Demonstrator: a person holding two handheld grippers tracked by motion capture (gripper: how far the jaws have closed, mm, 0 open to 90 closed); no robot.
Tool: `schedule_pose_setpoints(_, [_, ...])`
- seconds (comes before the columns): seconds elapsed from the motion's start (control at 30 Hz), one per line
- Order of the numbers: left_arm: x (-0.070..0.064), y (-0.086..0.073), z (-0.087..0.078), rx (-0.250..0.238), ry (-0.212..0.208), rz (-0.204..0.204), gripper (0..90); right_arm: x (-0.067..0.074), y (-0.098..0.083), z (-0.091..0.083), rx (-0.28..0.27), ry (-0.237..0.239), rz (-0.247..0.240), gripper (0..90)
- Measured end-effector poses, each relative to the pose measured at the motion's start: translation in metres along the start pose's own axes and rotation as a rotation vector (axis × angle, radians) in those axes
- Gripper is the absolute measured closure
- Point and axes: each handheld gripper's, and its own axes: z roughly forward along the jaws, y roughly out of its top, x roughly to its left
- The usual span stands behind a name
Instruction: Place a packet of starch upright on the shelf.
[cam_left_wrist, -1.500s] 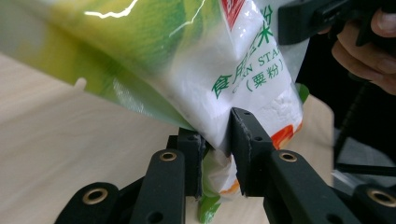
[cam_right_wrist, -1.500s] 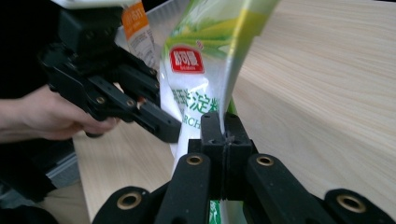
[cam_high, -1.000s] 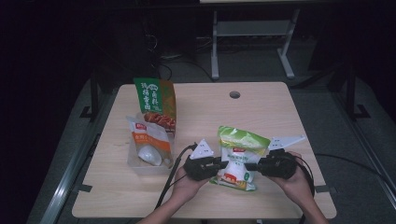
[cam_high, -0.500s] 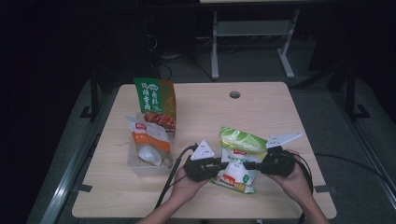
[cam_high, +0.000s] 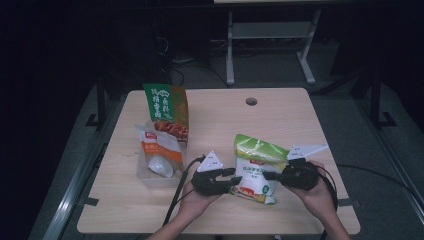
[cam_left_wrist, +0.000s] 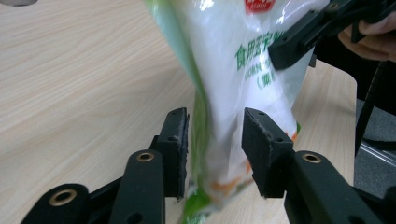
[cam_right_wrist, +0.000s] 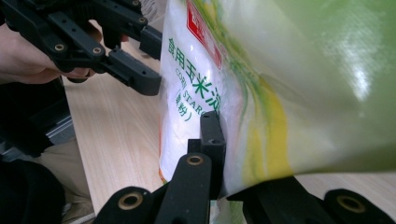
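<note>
The starch bag (cam_high: 256, 167) sits in the lower centre-right of the high view, close to the near edge of the bench (cam_high: 280, 120), whose upper right half lies bare. At left stand a green-and-orange packet (cam_high: 166, 111) and an orange-labelled bag in a clear tub (cam_high: 159, 172), apart from the starch bag. The right hand-held gripper (cam_high: 270, 175) is clenched on the bag's edge, its jaws having just been closing. The left hand-held gripper (cam_high: 234, 179) has just been opening: its pads (cam_left_wrist: 175, 149) straddle the bag's lower edge with gaps showing. A second ago the bag lay lower between both hands; now it leans higher. In the right gripper view the bag hides one jaw.
</note>
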Motion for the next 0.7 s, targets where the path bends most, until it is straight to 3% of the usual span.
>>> schedule_pose_setpoints(0.27, [-0.003, -0.006, -0.004, 0.003, -0.004, -0.012, 56.4, 0.001, 0.004, -0.01, -0.015, -0.048, -0.009, 89.5])
schedule_pose_setpoints(0.7, [-0.008, -0.019, -0.014, 0.042, -0.021, 0.029, 55.2, 0.003, 0.024, -0.009, -0.007, -0.075, -0.03, 89.5])
